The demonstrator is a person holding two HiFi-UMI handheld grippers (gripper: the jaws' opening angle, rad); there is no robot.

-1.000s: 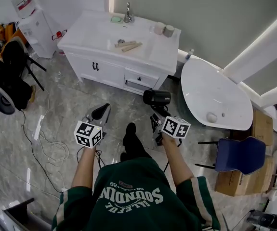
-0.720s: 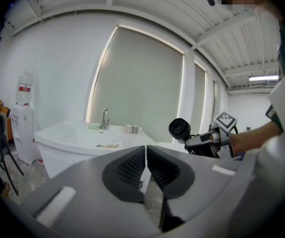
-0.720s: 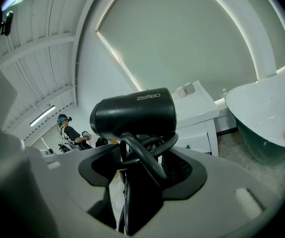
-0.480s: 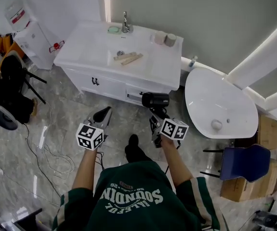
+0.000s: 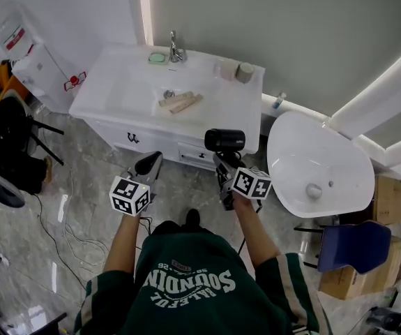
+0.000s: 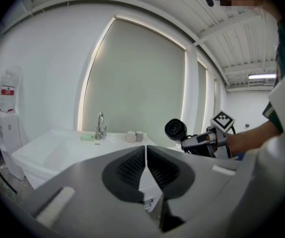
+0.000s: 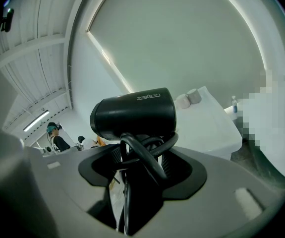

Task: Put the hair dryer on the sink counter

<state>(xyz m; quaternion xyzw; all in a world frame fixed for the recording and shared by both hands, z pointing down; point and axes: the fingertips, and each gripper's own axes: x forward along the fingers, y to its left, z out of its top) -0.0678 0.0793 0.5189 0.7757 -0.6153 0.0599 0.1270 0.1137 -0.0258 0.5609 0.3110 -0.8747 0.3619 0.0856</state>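
My right gripper [image 5: 225, 165] is shut on the black hair dryer [image 5: 224, 139], whose cord is wound round its handle [image 7: 142, 155]; its barrel [image 7: 134, 114] points left, level with the front right corner of the white sink counter [image 5: 207, 114]. The hair dryer hangs in the air just short of that counter's front edge. My left gripper [image 5: 146, 165] is shut with nothing in it, lower left of the dryer, in front of the cabinet. From the left gripper view the dryer [image 6: 176, 130] shows at right and the counter [image 6: 63, 148] lies ahead.
On the counter lie wooden pieces [image 5: 178, 102], a tap [image 5: 174, 46], a green soap dish [image 5: 157, 58] and two cups [image 5: 236, 70]. A white oval tub [image 5: 315, 165] stands to the right, a water dispenser [image 5: 29, 58] and chairs to the left. Cables trail on the floor.
The counter has come nearer and lower in view as the person stepped toward it. The right gripper with the dryer now reaches the counter's front edge. The left gripper has stayed shut.
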